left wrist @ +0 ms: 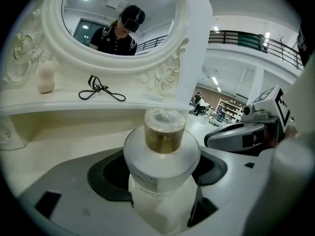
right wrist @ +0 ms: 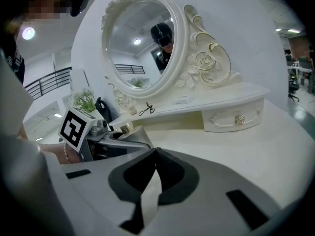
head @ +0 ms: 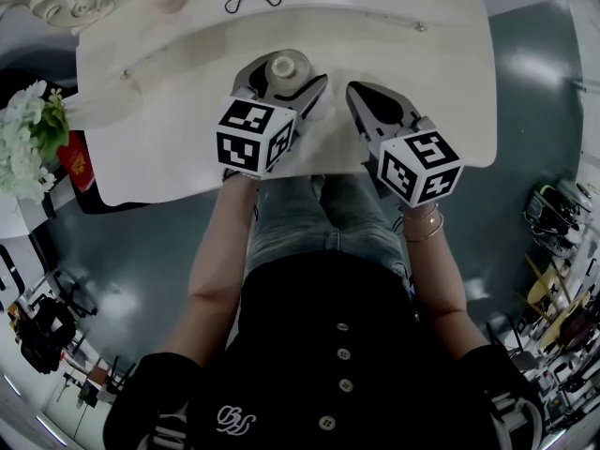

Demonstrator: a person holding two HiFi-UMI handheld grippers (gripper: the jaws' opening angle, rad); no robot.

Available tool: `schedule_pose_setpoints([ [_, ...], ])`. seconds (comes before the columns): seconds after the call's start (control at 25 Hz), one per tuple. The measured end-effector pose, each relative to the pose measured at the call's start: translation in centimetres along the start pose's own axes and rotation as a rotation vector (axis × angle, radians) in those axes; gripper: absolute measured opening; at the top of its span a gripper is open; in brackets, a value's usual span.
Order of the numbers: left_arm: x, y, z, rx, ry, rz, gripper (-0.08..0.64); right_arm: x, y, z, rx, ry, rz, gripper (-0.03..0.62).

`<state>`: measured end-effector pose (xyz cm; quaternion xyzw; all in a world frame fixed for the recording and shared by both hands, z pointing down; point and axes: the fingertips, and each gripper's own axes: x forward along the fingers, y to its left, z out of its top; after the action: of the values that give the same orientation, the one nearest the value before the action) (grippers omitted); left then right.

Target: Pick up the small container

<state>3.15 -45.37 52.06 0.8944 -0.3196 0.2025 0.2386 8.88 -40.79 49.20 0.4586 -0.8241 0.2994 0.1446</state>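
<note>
One small container [left wrist: 162, 154] in left gripper [head: 281, 82]

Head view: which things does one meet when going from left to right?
The flowers → the container, held in the left gripper → the right gripper.

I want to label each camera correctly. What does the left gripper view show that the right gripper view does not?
Only the left gripper view: the left gripper with its tongs closed on the white body of the small container. Only the right gripper view: the right gripper with its tongs shut on nothing, and the drawer with a knob. Both: the oval mirror and the eyelash curler.
</note>
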Motion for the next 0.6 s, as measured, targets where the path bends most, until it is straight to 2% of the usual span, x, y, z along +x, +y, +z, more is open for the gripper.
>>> schedule_pose_setpoints([
  [0.32, -2.8, -0.8, 3.3, -0.029, -0.109, 0.001, 0.322, -0.6, 0.9, 1.3, -0.019, -0.031, 0.004, 0.003],
  [0.6, -5.2, -2.4, 6.0, -0.030, -0.204, -0.021, 0.322, -1.1, 1.8, 4.1, -0.078, -0.069, 0.031, 0.003],
])
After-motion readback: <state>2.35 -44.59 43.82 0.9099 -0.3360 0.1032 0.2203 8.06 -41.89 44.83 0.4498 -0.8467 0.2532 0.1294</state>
